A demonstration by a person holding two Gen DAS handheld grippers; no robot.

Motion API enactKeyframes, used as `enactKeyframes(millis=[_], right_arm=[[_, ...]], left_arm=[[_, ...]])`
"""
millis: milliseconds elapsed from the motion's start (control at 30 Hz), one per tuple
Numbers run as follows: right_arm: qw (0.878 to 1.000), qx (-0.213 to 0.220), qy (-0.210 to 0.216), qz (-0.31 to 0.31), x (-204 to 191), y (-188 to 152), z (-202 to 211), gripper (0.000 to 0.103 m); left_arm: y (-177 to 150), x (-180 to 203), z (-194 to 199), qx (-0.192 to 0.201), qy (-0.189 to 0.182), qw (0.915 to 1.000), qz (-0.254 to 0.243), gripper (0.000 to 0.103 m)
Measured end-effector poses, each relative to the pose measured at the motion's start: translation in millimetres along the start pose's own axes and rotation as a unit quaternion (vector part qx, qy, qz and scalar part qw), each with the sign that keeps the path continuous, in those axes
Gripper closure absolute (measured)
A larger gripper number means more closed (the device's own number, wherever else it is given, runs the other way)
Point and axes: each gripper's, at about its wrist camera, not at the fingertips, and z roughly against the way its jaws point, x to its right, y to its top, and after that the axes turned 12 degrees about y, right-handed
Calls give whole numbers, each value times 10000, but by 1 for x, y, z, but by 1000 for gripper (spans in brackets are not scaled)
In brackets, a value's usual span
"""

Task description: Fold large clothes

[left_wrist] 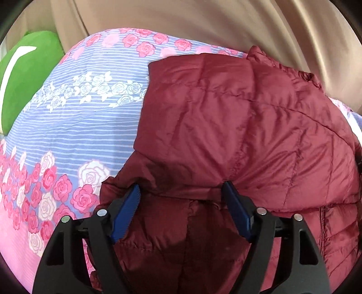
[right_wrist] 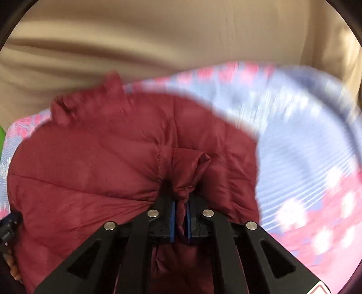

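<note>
A dark red quilted puffer jacket (left_wrist: 237, 126) lies on a floral bedsheet (left_wrist: 90, 126). My left gripper (left_wrist: 181, 187) is open, its blue pads (left_wrist: 126, 212) spread wide over a folded edge of the jacket, with fabric between them but not pinched. In the right wrist view the same jacket (right_wrist: 101, 158) fills the left and centre. My right gripper (right_wrist: 180, 203) is shut on a bunched fold of the jacket, which puckers up ahead of the pads (right_wrist: 173, 217). The right view is motion-blurred.
A green cushion (left_wrist: 25, 77) lies at the bed's far left. A beige curtain (left_wrist: 203, 20) hangs behind the bed, also in the right wrist view (right_wrist: 158, 45). The sheet (right_wrist: 305, 147) extends right of the jacket.
</note>
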Motion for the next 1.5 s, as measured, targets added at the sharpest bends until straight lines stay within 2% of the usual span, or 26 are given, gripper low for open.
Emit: enactKeyframes(millis=[167,233,267,300,367,433,533,633,667,700,800,900,967,1067,1133,1167,1233,1267,1300,1367,1500], right_arm=[[9996,246,-140,-32,-6,7,27,92],[9985,467,-148,-238,2,6,48,87],[9970,675,-140,-364,2,4,65,81],[9960,793,-149,-375,0,5,74,81],[9962,849,150,-126,-21,1,90,81],[9959,721,506,225,-49,-8,96,81],[9907,258,1027,850,-98,-25,80,81],[9849,-233,1055,1349,-129,-45,47,83],[9842,-349,943,1454,-132,-51,37,89],[9848,-352,811,1498,-127,-52,31,93],[9906,-243,491,1256,-93,-50,35,93],[9981,-144,131,582,-32,-44,50,94],[9999,-97,-61,81,9,-46,63,97],[9984,18,-459,-314,47,-62,101,82],[9971,75,-660,-376,61,-83,134,80],[9971,78,-637,-414,69,-92,146,77],[9968,68,-631,-485,79,-115,175,62],[9963,48,-663,-535,82,-131,193,50],[9959,19,-690,-585,86,-148,210,43],[9954,-89,-666,-680,85,-173,225,40],[9934,-357,-461,-991,93,-231,267,35]], left_arm=[[-1,-3,-2,-21,-8,10000,52,29],[-1,-4,0,3,-17,10000,67,29],[-1,-4,0,7,-12,10000,73,29],[-3,-4,1,9,-1,10000,80,29],[-5,-3,3,15,15,10000,70,28],[-3,-4,2,17,45,10000,63,27],[-2,-7,-1,-1,64,9999,79,25],[-2,-8,-1,-27,71,9999,109,23],[-2,-8,-1,-43,71,9999,128,23],[-3,-9,-2,-52,55,9999,141,22],[-2,-11,-3,-70,16,9999,155,21],[-2,-11,-4,-77,-4,9998,175,20],[-2,-14,-4,-85,-74,9997,204,18],[-5,-27,-2,-88,-235,9991,341,19],[-10,-38,4,-108,-251,9991,336,20],[-15,-47,9,-130,-263,9991,318,20],[-31,-68,25,-198,-400,9985,307,18],[-38,-77,31,-267,-517,9978,308,18],[-48,-87,40,-376,-680,9965,297,18],[-75,-113,60,-629,-1006,9924,314,18],[-126,-152,93,-777,-1019,9914,252,17]])
